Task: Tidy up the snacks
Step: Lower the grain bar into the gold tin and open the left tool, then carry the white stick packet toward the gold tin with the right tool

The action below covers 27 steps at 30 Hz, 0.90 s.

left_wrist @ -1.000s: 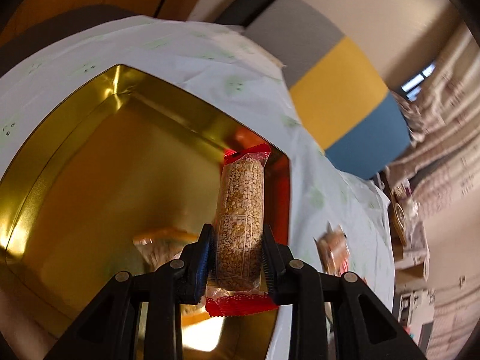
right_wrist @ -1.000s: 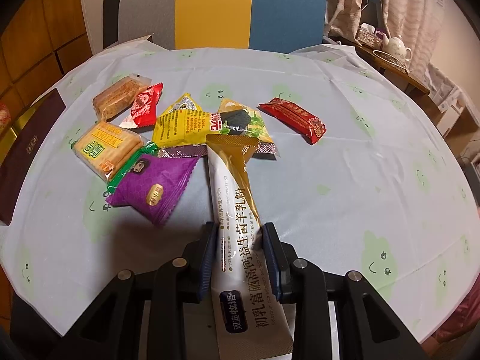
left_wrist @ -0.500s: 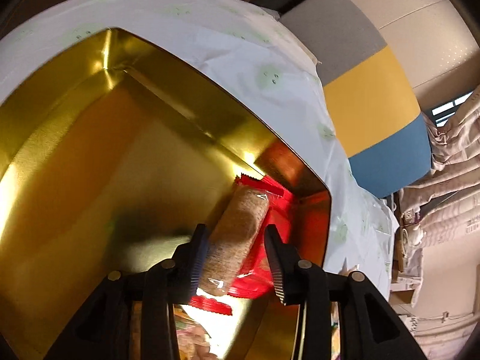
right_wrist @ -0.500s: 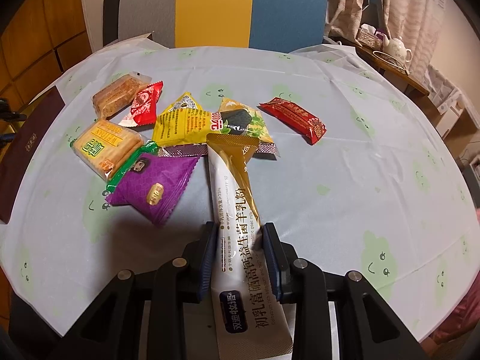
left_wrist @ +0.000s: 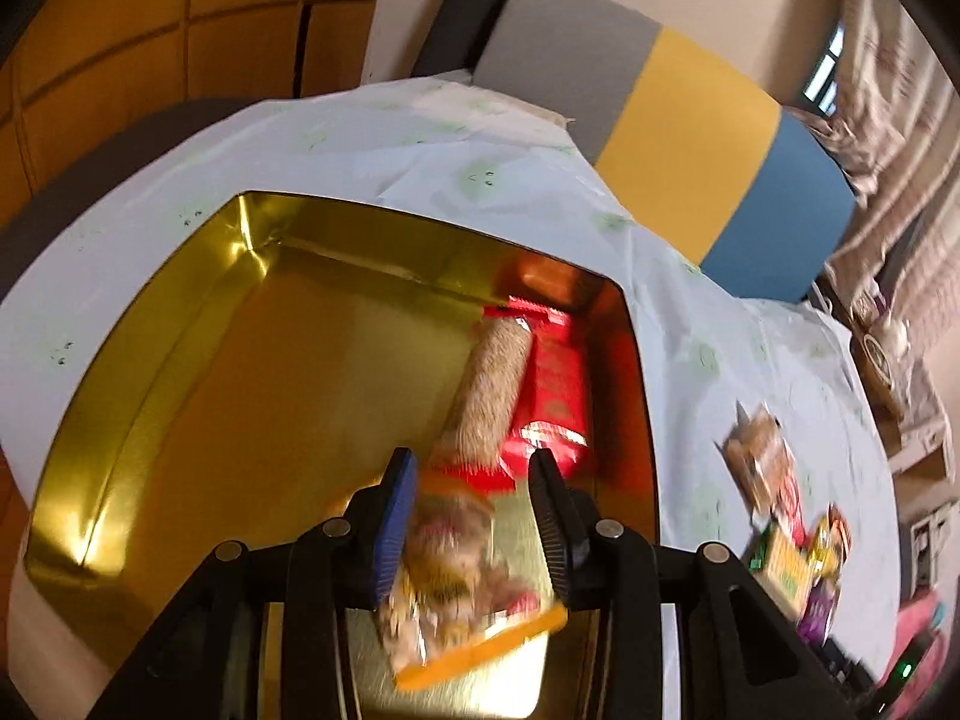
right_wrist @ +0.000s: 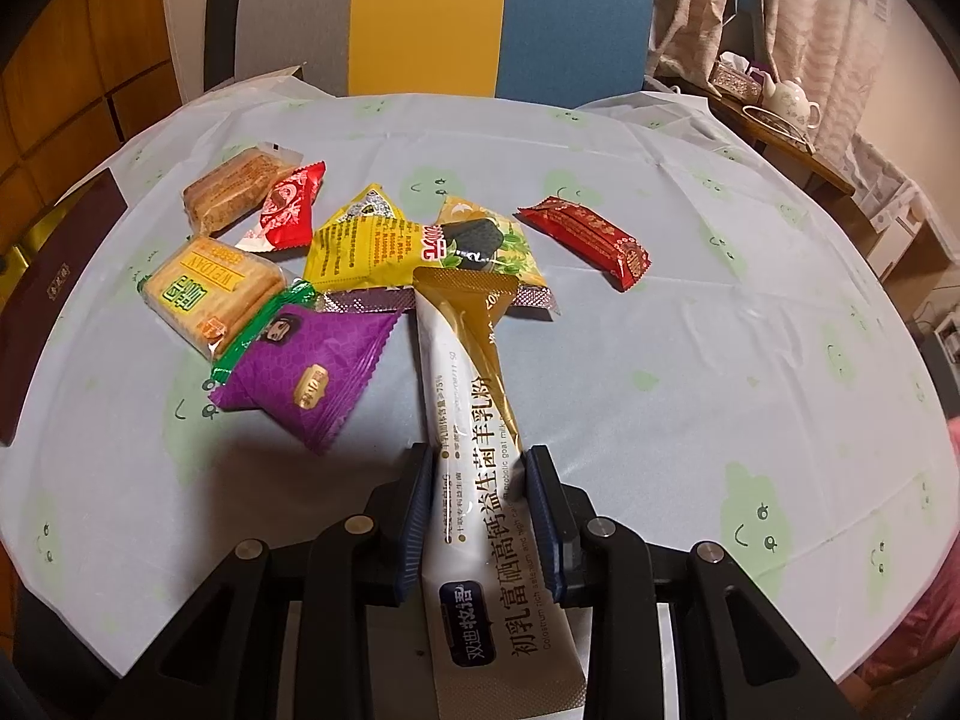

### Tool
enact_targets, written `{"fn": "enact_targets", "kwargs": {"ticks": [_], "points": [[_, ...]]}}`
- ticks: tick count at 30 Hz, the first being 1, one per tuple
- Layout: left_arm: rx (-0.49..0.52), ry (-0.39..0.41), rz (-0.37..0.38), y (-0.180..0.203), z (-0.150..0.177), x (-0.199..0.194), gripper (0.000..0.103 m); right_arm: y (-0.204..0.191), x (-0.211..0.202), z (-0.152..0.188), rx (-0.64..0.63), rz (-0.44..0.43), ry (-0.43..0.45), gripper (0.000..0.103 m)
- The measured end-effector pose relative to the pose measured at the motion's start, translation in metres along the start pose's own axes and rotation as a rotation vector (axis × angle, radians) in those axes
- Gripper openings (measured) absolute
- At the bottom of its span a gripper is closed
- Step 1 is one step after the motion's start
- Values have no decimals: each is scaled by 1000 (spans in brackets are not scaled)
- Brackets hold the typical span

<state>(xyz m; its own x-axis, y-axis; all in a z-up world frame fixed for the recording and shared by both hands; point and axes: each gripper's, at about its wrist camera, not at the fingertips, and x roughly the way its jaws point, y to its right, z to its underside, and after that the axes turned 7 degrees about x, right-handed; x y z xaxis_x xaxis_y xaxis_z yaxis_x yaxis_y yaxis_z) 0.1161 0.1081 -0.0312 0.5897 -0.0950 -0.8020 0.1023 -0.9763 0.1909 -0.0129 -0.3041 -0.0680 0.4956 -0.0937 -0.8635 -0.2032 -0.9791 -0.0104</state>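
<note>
One gold tin (left_wrist: 180, 324), three snacks inside, eight snack packets (right_wrist: 312, 384) on the table (right_wrist: 690, 360)

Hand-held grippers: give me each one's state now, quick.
Left hand-held gripper: open, jaws just opened, grain bar released into gold tin.
Right hand-held gripper: shut on milk powder sachet.

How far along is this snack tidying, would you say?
Early on, I'd say. Three packets lie in the gold tin, among them a grain bar that the left gripper has just opened over. The right gripper is shut on a long white and gold sachet. About seven packets remain on the tablecloth, including a purple packet and a dark red bar.
</note>
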Motion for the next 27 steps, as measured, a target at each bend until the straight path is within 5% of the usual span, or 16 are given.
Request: {"fn": "enact_targets", "kwargs": {"ticks": [17, 27], "points": [[85, 5, -57, -2, 55, -38, 39, 4, -4, 0, 81, -33, -46, 32], [108, 37, -67, -2, 59, -47, 39, 43, -13, 4, 417, -331, -134, 30]]}}
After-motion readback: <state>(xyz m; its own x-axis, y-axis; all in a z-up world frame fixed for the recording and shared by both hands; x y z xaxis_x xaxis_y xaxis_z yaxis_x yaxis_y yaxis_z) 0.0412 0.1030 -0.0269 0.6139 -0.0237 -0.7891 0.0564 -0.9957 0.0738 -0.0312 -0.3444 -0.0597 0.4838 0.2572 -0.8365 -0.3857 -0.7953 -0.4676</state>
